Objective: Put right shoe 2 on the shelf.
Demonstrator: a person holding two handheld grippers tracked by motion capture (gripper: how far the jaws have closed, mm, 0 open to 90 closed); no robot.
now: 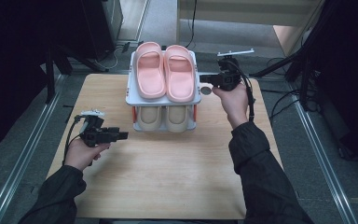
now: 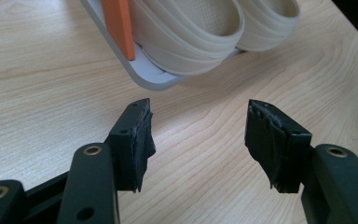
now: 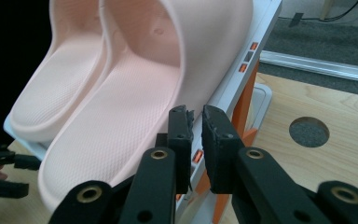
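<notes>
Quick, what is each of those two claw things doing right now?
Left gripper: open, holding nothing, above the wooden table.
Right gripper: nearly closed, holding nothing, beside the pink slippers.

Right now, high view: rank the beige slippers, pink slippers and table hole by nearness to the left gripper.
From the left gripper:
1. Beige slippers, lower shelf, just right of it.
2. Pink slippers, upper shelf, farther back.
3. Table hole, right of the rack, farthest.

A two-tier shoe rack (image 1: 129,88) is set at the far middle of the table (image 1: 168,177). One pair of slippers (image 1: 165,72) lies side by side on the upper shelf — a second pair (image 1: 163,117) on the lower shelf, directly beneath. The right gripper (image 1: 204,77) is held just beside the rack's right edge; the left gripper (image 1: 124,135) is held near the rack's front left corner — apart from it.
</notes>
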